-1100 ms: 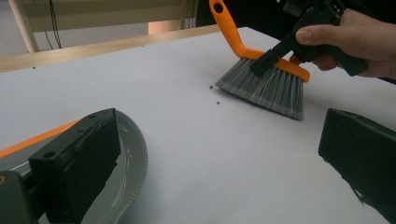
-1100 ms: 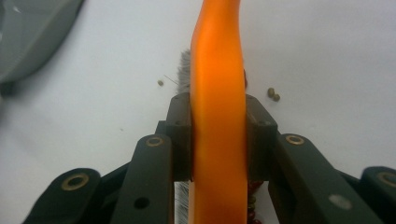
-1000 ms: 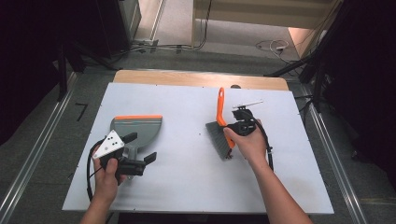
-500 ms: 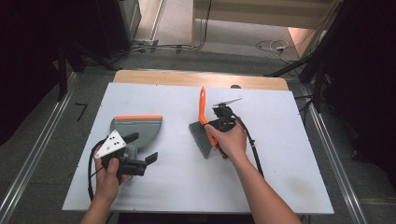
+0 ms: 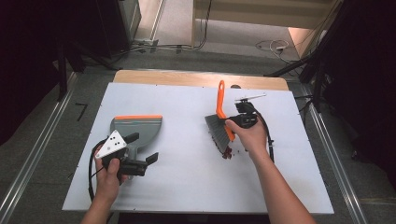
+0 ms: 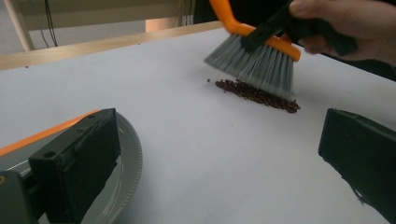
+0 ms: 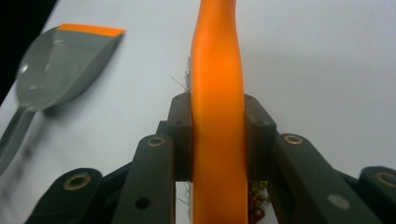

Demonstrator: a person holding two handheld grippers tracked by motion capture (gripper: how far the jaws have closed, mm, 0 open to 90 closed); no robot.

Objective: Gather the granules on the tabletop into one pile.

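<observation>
The brush [image 5: 219, 119] clamped in my right gripper [image 7: 218, 140] has a smooth, slightly glossy orange plastic handle, and its grey bristles [image 6: 254, 65] look like fine, stiff synthetic fibre. The jaws around it are matt black plastic with small brass-coloured metal pins. At centre left of the high view, the dustpan [image 5: 135, 130] is grey plastic with a soft sheen and an orange lip that looks rubbery. My left gripper [image 5: 140, 161] carries matt black pads. The tabletop [image 5: 187, 177] is a matt, smooth white sheet, edged at the top by pale bare wood. The little dark red beans [image 6: 257, 93] look glossy.
</observation>
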